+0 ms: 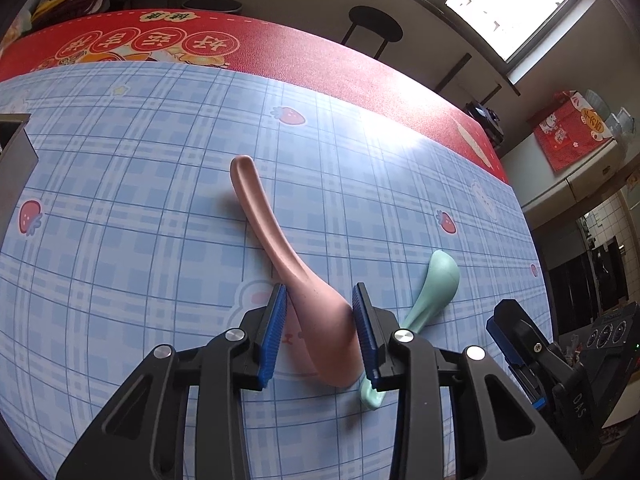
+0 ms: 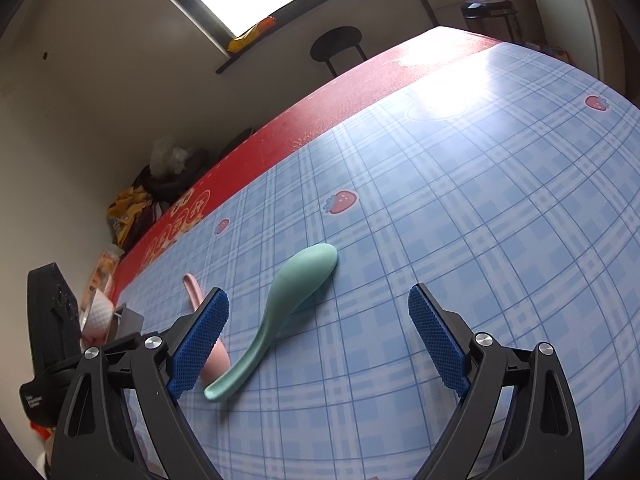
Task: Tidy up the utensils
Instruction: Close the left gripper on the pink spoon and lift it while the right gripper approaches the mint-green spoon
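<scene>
A pink spoon [image 1: 280, 256] lies on the blue plaid tablecloth [image 1: 140, 200], bowl end toward me, handle pointing away. My left gripper [image 1: 320, 300] has its blue pads on either side of the pink spoon's bowl, touching it. A mint-green spoon [image 1: 436, 284] lies just right of it, its handle tip under the right finger. In the right wrist view the green spoon [image 2: 288, 300] lies between the wide-open fingers of my right gripper [image 2: 318, 312], nearer the left pad. The pink spoon [image 2: 196, 292] shows partly behind that pad.
A grey metal container [image 1: 14, 152] stands at the left table edge; it also shows in the right wrist view [image 2: 128, 320]. A red patterned cloth [image 1: 240, 40] covers the table's far side. Black stools [image 1: 374, 24] stand beyond the table. The right gripper's body [image 1: 532, 344] is at the right.
</scene>
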A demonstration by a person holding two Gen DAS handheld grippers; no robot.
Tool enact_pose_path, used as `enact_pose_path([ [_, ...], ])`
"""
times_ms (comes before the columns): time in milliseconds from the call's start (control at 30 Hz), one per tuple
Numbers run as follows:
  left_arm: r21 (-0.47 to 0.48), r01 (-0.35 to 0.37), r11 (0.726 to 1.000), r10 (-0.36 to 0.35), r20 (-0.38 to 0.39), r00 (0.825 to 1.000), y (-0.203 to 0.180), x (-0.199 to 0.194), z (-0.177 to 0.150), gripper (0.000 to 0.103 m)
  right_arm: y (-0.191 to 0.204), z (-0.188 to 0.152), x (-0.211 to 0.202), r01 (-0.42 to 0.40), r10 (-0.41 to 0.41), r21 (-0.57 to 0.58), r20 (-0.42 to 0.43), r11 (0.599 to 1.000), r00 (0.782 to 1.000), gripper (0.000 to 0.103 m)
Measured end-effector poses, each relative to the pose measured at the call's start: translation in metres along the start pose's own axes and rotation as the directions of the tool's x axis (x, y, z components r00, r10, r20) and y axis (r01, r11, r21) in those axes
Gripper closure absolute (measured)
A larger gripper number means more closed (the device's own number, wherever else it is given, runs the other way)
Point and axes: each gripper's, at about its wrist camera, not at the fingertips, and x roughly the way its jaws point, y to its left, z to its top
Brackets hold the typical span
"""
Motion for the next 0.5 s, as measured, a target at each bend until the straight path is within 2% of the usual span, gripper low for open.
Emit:
enact_pose_path([
  [100, 0.017, 0.011, 1.0, -0.012, 0.015, 1.0, -0.002, -0.004, -0.001, 0.087, -0.001, 0.0, 0.001, -0.001, 0.001, 0.007, -0.002, 1.0, 1.0, 0.015],
  [200, 0.045, 0.022, 0.999, -0.022, 0.017, 1.0, -0.009, -0.009, -0.001, 0.093, -0.001, 0.0, 0.002, -0.001, 0.001, 0.001, -0.006, 1.0, 1.0, 0.015],
  [367, 0.104, 0.023, 0.994, -0.023, 0.005, 1.0, -0.022, -0.005, -0.006, 0.094, -0.001, 0.0, 0.001, -0.006, 0.006, 0.003, -0.002, 1.0, 1.0, 0.015],
  [433, 0.127, 0.009, 0.992, -0.006, -0.02, 1.0, -0.026, 0.0, -0.011, 0.091, -0.003, 0.0, 0.001, -0.008, 0.008, 0.01, -0.003, 1.0, 1.0, 0.015],
  [500, 0.163, -0.017, 0.986, 0.019, -0.008, 1.0, -0.029, 0.002, -0.016, 0.09, -0.004, 0.001, 0.001, -0.01, 0.01, 0.012, -0.006, 1.0, 1.0, 0.015],
])
